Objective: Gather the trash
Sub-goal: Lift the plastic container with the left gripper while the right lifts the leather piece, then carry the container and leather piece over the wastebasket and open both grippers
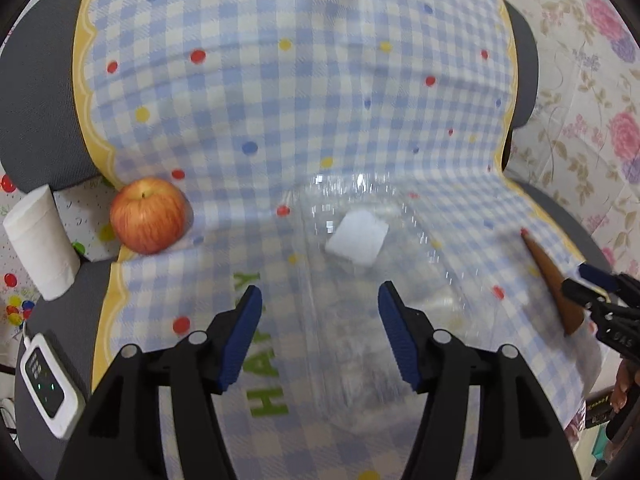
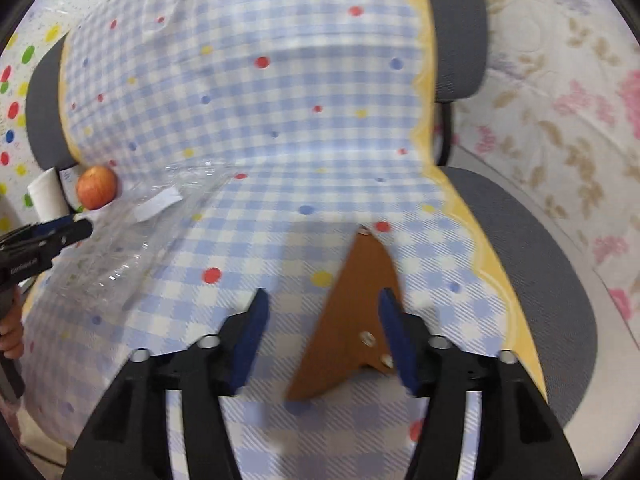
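A clear plastic bag (image 1: 400, 216) lies flat on the checked cloth (image 1: 280, 100), with a white paper scrap (image 1: 357, 239) inside it. My left gripper (image 1: 320, 308) hovers open just in front of the scrap, over the bag, with nothing pinched. To the right lies a brown, pointed cardboard piece (image 2: 356, 300) with small metal rivets. My right gripper (image 2: 320, 308) stands open over it; the right finger overlaps the piece's edge and the left finger is clear of it. The brown piece (image 1: 548, 276) and the right gripper (image 1: 576, 278) also show at the edge of the left wrist view.
The cloth covers a grey office chair (image 2: 540, 280). A red apple (image 1: 149, 216) rests at the seat's left edge beside a white paper roll (image 1: 40, 240). A white handheld device (image 1: 48, 388) lies lower left. A floral covering (image 1: 592, 100) fills the right side.
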A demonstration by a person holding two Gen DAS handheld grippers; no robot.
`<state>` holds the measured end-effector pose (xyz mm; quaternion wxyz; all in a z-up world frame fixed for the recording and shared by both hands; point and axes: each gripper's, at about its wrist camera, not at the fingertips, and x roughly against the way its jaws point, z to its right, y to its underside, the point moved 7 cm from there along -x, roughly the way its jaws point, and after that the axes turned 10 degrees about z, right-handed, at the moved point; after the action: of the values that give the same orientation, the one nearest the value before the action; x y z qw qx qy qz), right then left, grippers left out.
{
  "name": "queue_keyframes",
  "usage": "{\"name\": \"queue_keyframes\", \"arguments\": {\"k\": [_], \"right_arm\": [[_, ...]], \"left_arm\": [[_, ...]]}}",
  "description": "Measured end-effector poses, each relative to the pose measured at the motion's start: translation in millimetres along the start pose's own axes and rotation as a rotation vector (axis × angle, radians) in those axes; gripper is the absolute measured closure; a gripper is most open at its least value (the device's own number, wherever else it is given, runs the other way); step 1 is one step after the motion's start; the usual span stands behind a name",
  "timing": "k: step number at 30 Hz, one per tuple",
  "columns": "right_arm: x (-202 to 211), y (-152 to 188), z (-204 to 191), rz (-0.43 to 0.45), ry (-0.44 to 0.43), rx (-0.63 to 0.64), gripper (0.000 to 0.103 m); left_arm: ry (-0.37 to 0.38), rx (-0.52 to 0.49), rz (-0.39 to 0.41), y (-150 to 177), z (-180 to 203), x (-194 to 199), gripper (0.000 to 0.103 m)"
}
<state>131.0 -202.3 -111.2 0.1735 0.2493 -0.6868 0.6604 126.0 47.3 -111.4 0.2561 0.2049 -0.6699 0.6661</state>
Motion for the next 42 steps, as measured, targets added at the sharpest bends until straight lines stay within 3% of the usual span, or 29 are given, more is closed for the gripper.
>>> {"name": "queue_keyframes", "arguments": {"k": [9,11,15,17,19,24,30,33,37,42], "right_arm": [[-17.1,18.8,18.9,-0.023,0.046,-0.121,0.038],[-19.3,20.6,18.7,-0.025,0.049,-0.132,0.039],[-17.6,19.5,20.0,-0.010,0.060,-0.146,0.041],[-14.9,16.6,22.7,0.004,0.058,-0.155,0.041],[-11.0,13.4,24.5,0.018,0.061,-0.154,0.041],[-12.5,14.8,28.4,0.021,0.069,-0.148,0.041],[-27.1,11.5,25.3,0.001,0.038,-0.171,0.040],[-39.1,12.8,22.9,-0.040,0.065,-0.139,0.040],[-34.6,14.4,20.1,-0.049,0.080,-0.103,0.049],[6.2,19.7,21.8,0.018,0.064,-0.083,0.051]], "left_arm": [[-0.018,0.056,-0.044,12.3,-13.4,-15.8,0.044],[-0.012,0.064,-0.057,13.1,-14.2,-21.5,0.049],[0.034,0.080,-0.078,10.2,-10.0,-33.4,0.061],[0.071,0.104,-0.090,5.5,-8.0,-39.4,0.074],[0.088,0.112,-0.093,3.0,-5.6,-39.7,0.095],[0.110,0.074,0.015,-9.2,10.4,-5.6,0.098],[0.137,0.039,0.089,-22.9,28.8,34.1,0.098],[0.134,0.013,0.101,-23.7,36.6,44.7,0.098],[0.133,0.004,0.094,-16.3,41.2,48.9,0.098],[0.149,0.005,0.099,-5.4,48.2,62.5,0.098]]}}
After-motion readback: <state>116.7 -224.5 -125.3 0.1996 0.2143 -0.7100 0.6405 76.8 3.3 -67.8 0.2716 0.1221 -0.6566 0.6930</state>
